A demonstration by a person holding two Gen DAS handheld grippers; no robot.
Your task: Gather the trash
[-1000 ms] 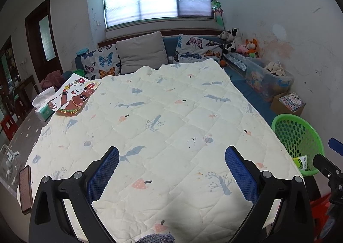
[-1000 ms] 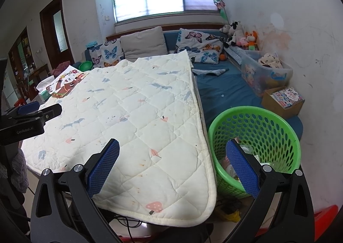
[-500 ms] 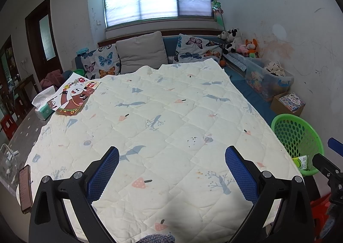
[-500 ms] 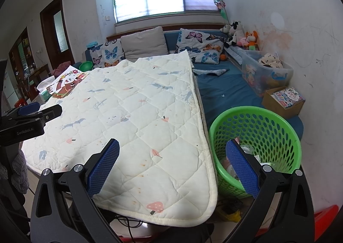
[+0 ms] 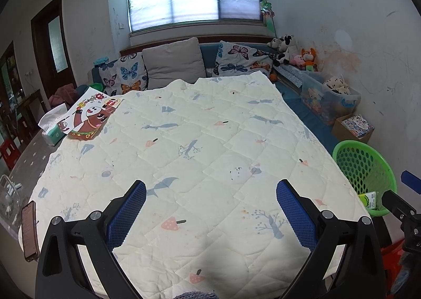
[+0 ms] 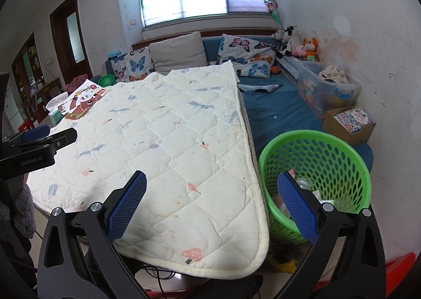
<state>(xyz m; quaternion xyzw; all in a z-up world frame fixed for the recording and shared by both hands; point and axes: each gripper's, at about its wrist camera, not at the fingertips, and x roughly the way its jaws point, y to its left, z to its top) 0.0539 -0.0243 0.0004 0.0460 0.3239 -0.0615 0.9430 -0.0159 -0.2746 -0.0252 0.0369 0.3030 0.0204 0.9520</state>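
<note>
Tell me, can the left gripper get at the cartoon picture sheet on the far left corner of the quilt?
Probably yes: the left gripper is open and empty, and only bare quilt lies between it and the cartoon sheet, though that is a long stretch.

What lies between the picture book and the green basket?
Only the quilt spans from the picture book to the green basket; that stretch carries nothing, shown in the left wrist view.

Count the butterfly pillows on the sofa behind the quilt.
2. One butterfly pillow sits left of the grey cushion, the other butterfly pillow right of it. The quilt may hide more.
</note>
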